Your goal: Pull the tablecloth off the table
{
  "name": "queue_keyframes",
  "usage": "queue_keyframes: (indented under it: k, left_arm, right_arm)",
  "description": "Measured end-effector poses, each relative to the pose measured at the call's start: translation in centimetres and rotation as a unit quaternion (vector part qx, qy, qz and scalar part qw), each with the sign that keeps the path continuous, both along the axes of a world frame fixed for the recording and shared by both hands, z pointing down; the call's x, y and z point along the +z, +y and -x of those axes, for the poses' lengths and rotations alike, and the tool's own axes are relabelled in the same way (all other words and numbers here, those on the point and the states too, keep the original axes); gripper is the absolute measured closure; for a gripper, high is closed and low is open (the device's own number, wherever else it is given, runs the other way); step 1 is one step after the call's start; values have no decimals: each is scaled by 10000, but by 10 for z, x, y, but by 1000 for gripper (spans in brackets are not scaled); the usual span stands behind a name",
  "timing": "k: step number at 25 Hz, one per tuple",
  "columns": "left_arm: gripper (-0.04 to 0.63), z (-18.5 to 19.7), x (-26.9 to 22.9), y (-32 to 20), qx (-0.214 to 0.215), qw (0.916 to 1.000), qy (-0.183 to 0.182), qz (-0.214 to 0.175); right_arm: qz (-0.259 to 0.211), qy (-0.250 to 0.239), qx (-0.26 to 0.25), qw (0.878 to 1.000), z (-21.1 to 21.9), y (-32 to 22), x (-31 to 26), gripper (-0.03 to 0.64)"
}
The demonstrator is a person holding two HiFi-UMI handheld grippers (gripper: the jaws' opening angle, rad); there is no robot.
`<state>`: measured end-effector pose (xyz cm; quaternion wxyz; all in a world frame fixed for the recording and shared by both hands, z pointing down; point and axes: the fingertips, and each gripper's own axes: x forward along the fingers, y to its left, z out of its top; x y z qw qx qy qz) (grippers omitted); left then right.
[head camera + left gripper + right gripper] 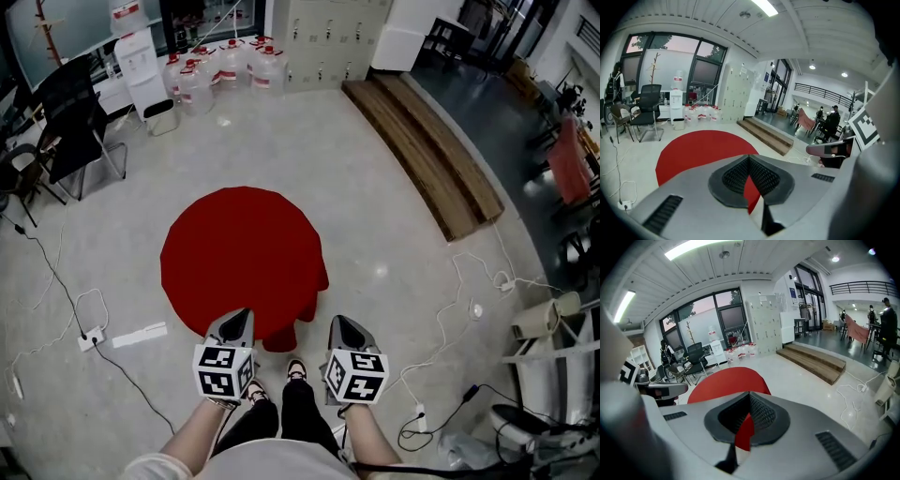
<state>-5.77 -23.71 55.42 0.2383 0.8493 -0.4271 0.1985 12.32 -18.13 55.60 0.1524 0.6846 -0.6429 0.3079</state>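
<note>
Held left gripper and right gripper shut, empty, at lower centre by the tablecloth, probably readied to grab its edge.

The tablecloth is a plain deep red with no pattern, lying against a pale grey, faintly speckled floor. The left tongs and right tongs are matt grey, each carrying a white cube printed with black square markers; their pads are dark charcoal with a fine ribbed texture, and a sliver of red shows in the slit between them. The low step is brown wood in long planks. The office chairs are black, the water dispenser is white, and the water bottles are clear with red caps. The person's trousers are black. Cables cross the floor: one white, one black.
</note>
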Motion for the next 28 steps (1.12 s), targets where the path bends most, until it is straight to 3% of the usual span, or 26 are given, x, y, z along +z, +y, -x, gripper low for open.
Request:
queue_keyframes:
  k: [10,18,25,28]
  left_arm:
    - [578,-12,28,5,61,9994,-238,236]
    - [578,-5,66,0,-129,9980,-429,446]
    - [578,-2,90,-1,-257,9964,-516,628]
    - [578,-1,97,-5,-322,9959,-536,653]
  right_arm:
    - [222,-294,-342,9987,-6,7,30,592]
    - [417,-401,-562,9967,-9,-5,74,591]
    - [530,-795,-949,9909,-11,-9,106,587]
    - [617,-803,-1113,9886,-14,-12,120,511]
